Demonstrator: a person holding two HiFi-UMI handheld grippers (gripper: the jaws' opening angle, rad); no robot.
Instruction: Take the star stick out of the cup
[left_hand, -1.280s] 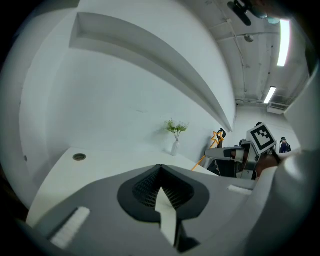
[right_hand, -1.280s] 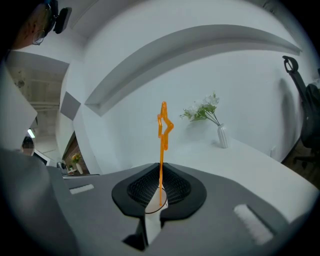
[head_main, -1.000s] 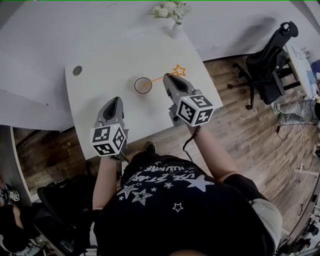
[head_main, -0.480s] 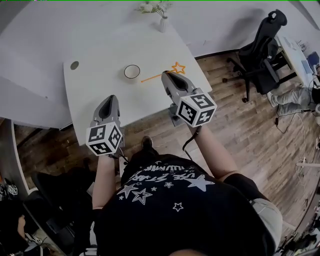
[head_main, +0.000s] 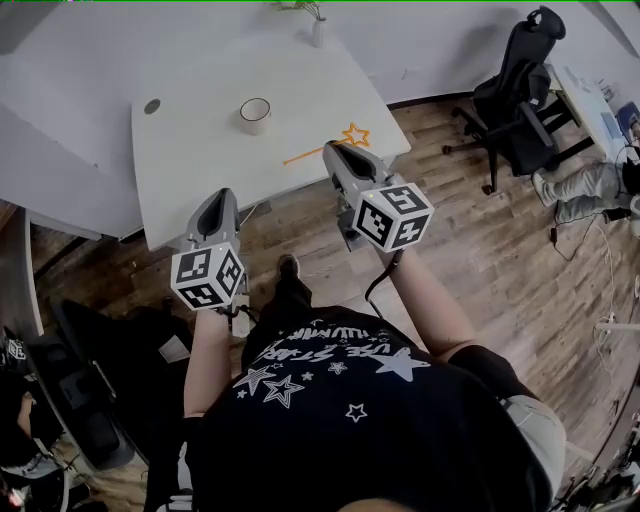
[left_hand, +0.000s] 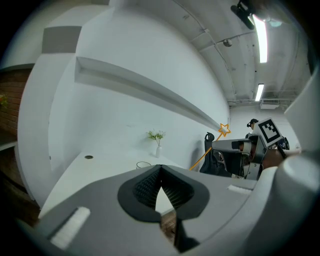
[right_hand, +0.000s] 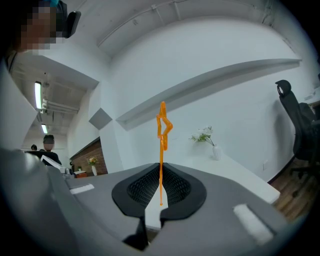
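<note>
- Standing on the white table (head_main: 190, 170), the cup (head_main: 255, 115) has no stick in it.
- Left gripper (head_main: 222, 197), well apart from the cup, is pressed together on nothing.
- Right gripper (head_main: 336, 150) pinches the star stick (head_main: 354, 135), which is clear of the cup. A firm grip should stop it slipping.

An office: black swivel chair (head_main: 515, 95), white table (head_main: 200, 160), ceiling strip lights (left_hand: 261, 36).
</note>
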